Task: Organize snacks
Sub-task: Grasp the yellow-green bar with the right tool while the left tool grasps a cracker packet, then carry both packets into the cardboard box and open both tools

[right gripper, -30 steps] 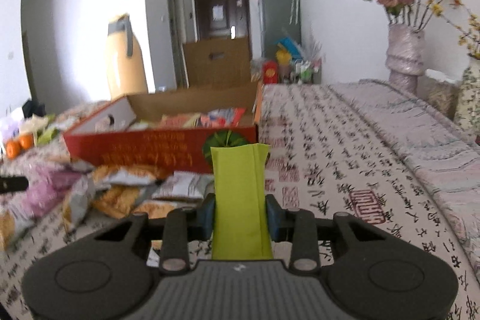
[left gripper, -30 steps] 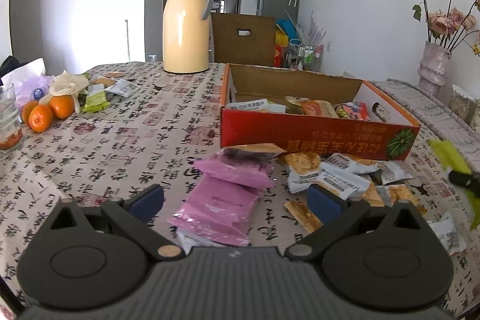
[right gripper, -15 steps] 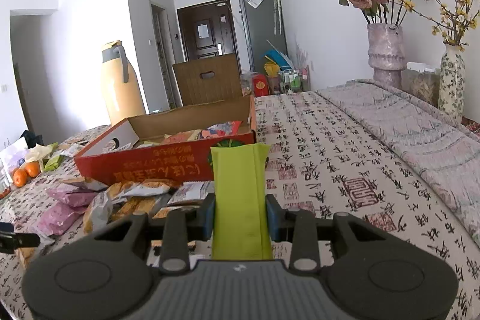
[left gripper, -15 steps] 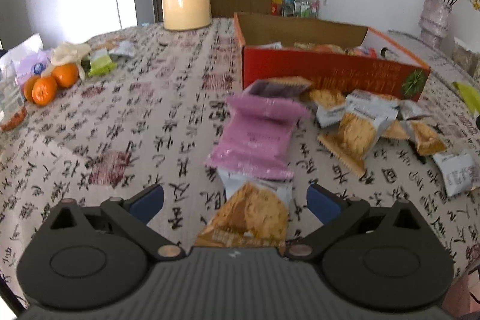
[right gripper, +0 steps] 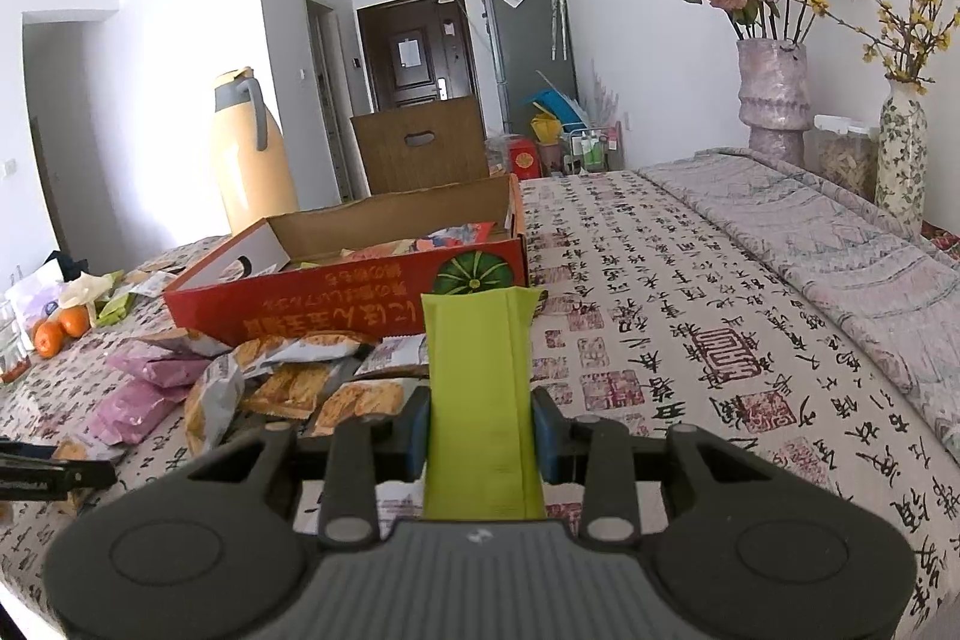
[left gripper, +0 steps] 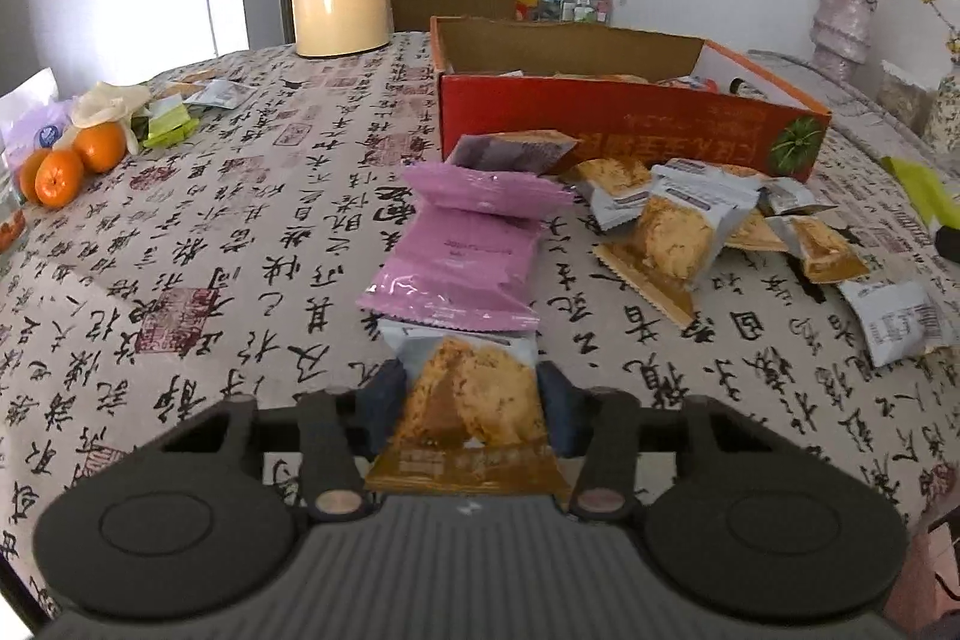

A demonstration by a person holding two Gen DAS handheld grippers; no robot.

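Your left hand-held gripper [left gripper: 468, 400] has just been closing; its blue pads now sit against both sides of a biscuit packet [left gripper: 471, 400] lying on the surface, just at the 6 o'clock end of the pink packets [left gripper: 462, 250]. It tilts down toward the cloth. Your right hand-held gripper [right gripper: 480, 430] is narrow, clamped on a green packet [right gripper: 480, 388] that stands up between its pads, above the surface. The red box [right gripper: 360, 304] lies at 11 o'clock from it, loose snacks [right gripper: 288, 376] at 10.
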